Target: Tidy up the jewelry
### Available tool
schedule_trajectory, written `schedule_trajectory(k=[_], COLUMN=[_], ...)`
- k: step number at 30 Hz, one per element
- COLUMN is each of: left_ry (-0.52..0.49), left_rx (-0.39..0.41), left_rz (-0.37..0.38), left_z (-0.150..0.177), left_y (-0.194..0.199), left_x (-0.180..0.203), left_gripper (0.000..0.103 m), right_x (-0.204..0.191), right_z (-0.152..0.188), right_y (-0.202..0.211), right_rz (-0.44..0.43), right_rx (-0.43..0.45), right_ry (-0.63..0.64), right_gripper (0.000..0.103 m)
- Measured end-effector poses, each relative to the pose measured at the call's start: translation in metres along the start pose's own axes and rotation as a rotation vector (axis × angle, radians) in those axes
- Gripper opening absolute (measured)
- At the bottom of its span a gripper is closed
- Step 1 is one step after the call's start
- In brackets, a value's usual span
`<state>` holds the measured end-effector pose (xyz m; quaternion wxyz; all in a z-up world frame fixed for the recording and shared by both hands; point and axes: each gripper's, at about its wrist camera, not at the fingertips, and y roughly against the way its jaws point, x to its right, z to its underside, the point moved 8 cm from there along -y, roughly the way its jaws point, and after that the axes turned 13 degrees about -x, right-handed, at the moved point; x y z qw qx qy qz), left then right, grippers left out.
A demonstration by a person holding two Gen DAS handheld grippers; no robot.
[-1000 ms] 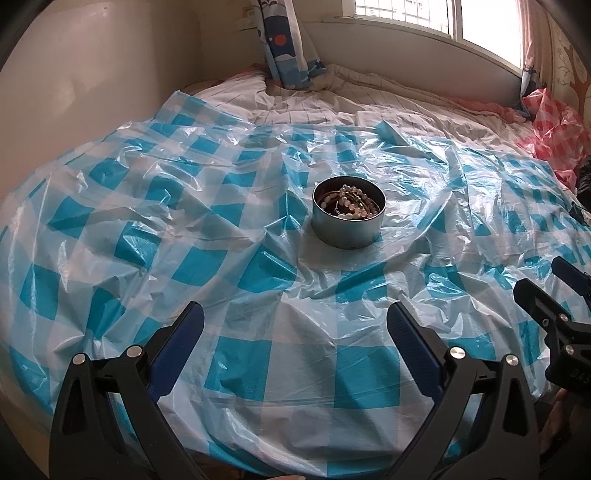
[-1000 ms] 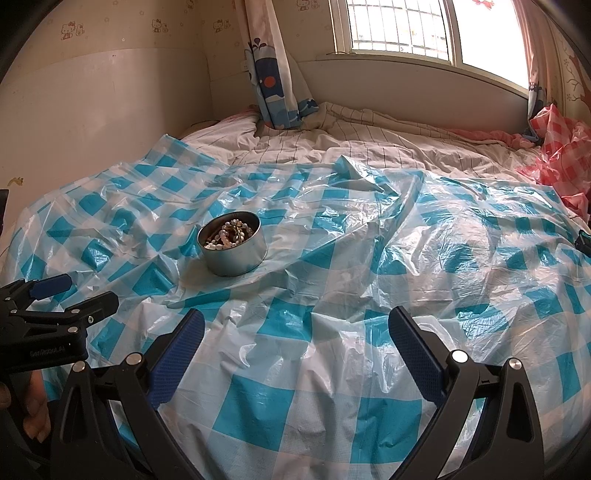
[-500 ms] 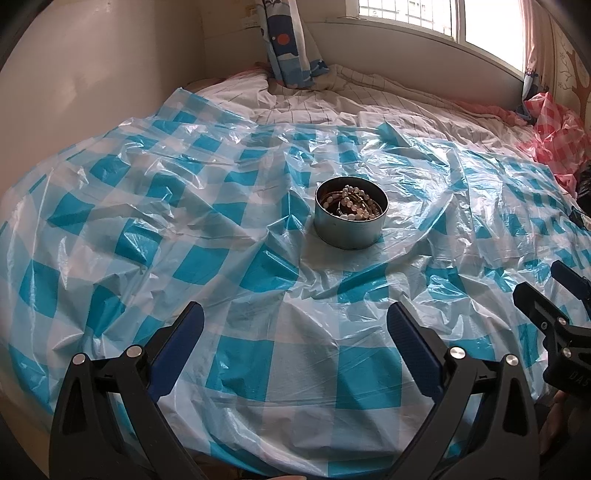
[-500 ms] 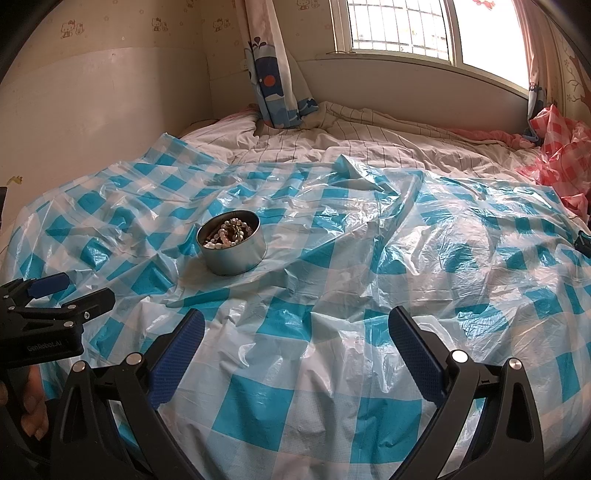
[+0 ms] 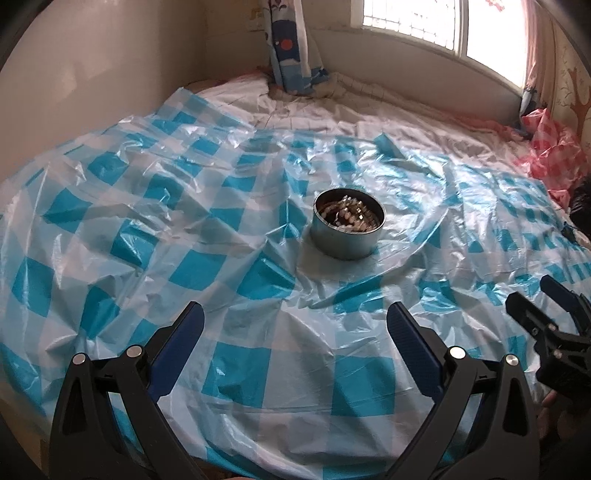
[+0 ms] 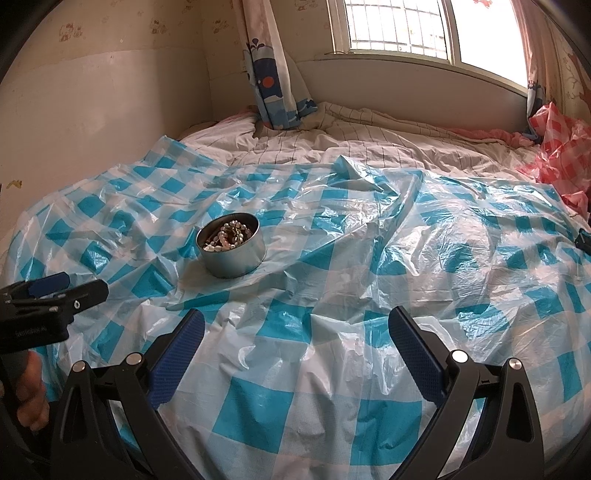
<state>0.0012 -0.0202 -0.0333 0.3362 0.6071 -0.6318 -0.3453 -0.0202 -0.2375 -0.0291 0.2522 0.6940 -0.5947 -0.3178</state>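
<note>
Only one piece of lettering shows — a small pale line of print on the black body of the left tongs [image 6: 68,286], seen at the left edge of the right wrist view, to the left of the right tongs [image 6: 295,328]. It is too small and blurred to read with any confidence. The wallpaper [image 6: 159,26] far beyond the tongs carries little cartoon figures — no words can be made out on it.

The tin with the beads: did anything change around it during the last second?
Almost nothing. The left gripper eased slightly toward the tin; nothing was gripped or released. Both grippers stay open, the right gripper holds its place, and the beads remain inside.
</note>
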Motion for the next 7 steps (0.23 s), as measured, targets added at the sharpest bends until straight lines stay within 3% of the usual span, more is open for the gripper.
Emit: schedule_trajectory(k=[7], left_ry=[0.012], left_rx=[-0.017], left_rz=[0.008], left_z=[-0.001], left_y=[-0.004], left_x=[-0.004], left_gripper=[0.095], right_x=[0.014], right_z=[-0.007], right_y=[-0.023], right_rz=[-0.025], right_rx=[-0.047], right_ry=[-0.041], right_gripper=[0.095])
